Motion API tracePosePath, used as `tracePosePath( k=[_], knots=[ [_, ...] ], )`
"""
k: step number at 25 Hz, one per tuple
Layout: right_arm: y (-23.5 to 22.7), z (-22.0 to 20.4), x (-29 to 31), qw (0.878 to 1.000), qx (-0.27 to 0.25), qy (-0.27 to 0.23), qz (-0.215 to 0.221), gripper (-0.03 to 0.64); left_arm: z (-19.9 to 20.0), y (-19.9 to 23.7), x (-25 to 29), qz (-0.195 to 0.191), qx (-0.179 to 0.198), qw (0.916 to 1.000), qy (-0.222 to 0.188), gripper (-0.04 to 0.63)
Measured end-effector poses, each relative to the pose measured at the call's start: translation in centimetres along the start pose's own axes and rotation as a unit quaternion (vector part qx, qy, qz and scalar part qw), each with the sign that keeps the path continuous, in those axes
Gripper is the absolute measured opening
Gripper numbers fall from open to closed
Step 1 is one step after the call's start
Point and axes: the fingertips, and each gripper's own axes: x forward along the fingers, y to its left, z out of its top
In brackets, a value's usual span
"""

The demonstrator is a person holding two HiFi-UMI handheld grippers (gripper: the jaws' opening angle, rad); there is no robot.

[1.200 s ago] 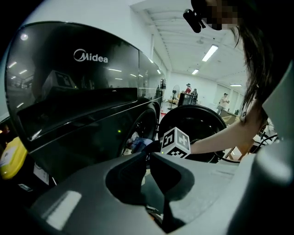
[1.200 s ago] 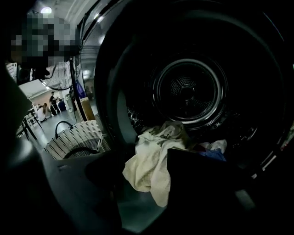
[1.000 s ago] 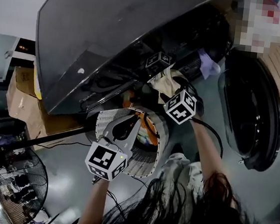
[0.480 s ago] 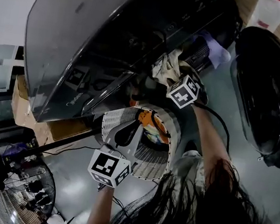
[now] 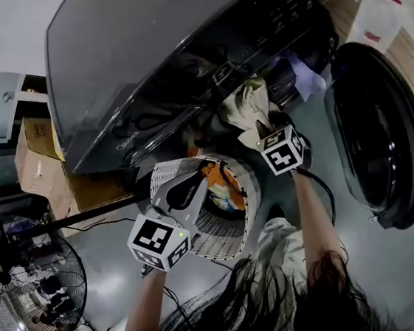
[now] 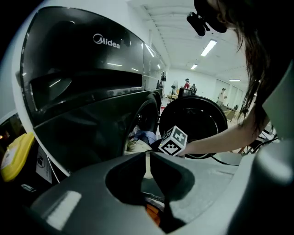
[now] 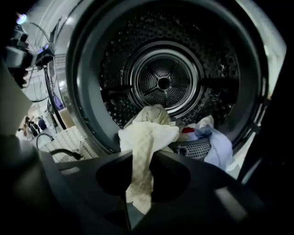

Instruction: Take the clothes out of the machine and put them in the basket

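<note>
Change from a second ago: the right gripper had its jaws wide and they have just been closing. They now pinch a fold of the cream cloth, which hangs down between the pads.

In the head view the right gripper sits at the machine's mouth, upper centre, much as before. The cloth is bunched just above its marker cube.

The left gripper is over the basket, centre of frame, as in both earlier frames. In its own view the left gripper has its jaws pressed nearly together with only a thin slit, and nothing is held.

Task items: the cloth is half out of the drum, draped over the lower lip. A blue garment and something red lie behind it, lower right of the drum. An orange garment is already in the basket. The door stands open at the right.

Writing: "Midea" is on the machine's top panel, upper left of the left gripper view. The print on the cardboard box is too small to read.
</note>
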Motion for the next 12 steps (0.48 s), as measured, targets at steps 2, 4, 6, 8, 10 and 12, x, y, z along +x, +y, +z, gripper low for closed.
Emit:
tracePosePath(
  k=[2,4,6,8,10,12],
  knots=[
    [0.4,0.8,-2.2,1.000,0.007,-0.015,0.000,0.098,0.6,-0.6,-0.5,-0.004,0.003,1.0000,0.003,0.020],
    [0.8,1.8,-4.5,0.999,0.013,-0.031,-0.001,0.098,1.3,-1.3,-0.9,-0.009,0.013,0.9999,0.008,0.025],
    [1.0,3.0,-6.8,0.999,0.013,-0.045,-0.001,0.098,2.0,-2.0,-1.1,-0.013,0.028,0.9995,0.013,0.031],
    [1.3,4.1,-8.9,0.998,0.009,-0.058,0.002,0.097,2.6,-2.6,-1.4,-0.015,0.037,0.9991,0.016,0.038],
    [1.8,5.1,-10.6,0.998,-0.002,-0.063,0.008,0.097,3.2,-3.0,-1.6,-0.016,0.036,0.9991,0.017,0.041],
    [2.2,6.0,-12.2,0.998,-0.015,-0.064,0.015,0.097,3.8,-3.4,-1.9,-0.015,0.030,0.9993,0.016,0.044]
  ],
)
